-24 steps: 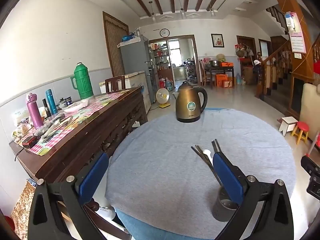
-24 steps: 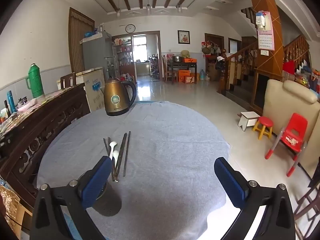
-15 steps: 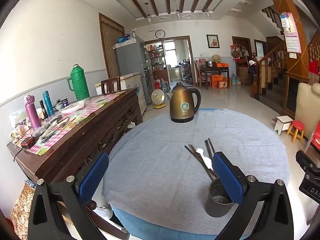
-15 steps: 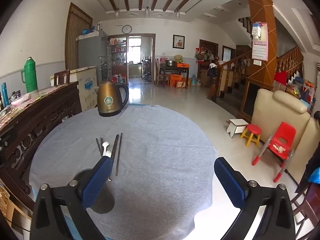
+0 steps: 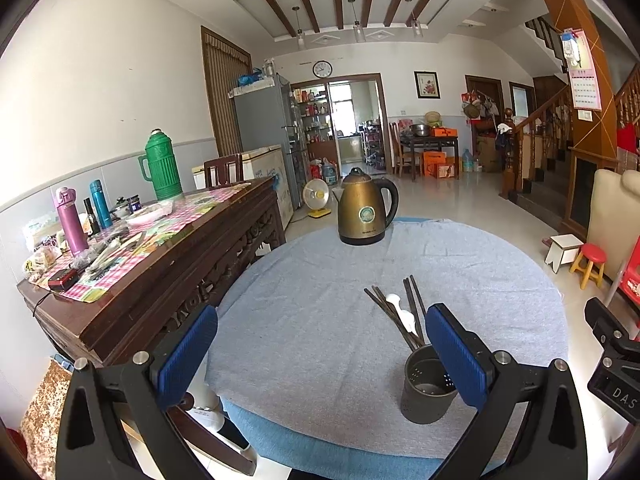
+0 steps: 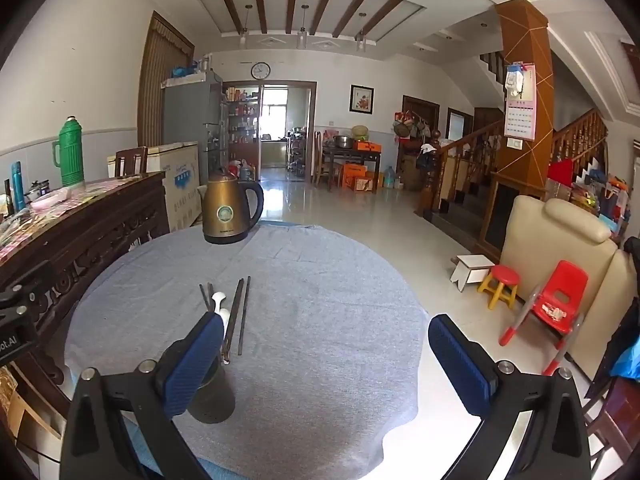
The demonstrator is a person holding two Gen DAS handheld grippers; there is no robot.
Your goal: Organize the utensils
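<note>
Grippers, left (image 5: 320, 344) and right (image 6: 326, 354), fingers wide, empty, above dark perforated metal holder (image 5: 426, 390) near table's (image 5: 320, 280) front edge; dark chopsticks (image 6: 240, 316) and white spoons (image 5: 402, 314) unsorted; next, probably grasping one.

1 kettle (image 5: 365, 209), 1 holder (image 5: 427, 388), 2 spoons (image 5: 401, 312)

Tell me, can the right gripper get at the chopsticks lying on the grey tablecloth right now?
Probably yes. The right gripper is open and empty, and the chopsticks lie flat just ahead of its left finger, beside the white spoons. Only the dark utensil cup stands close, nearer than them.
</note>
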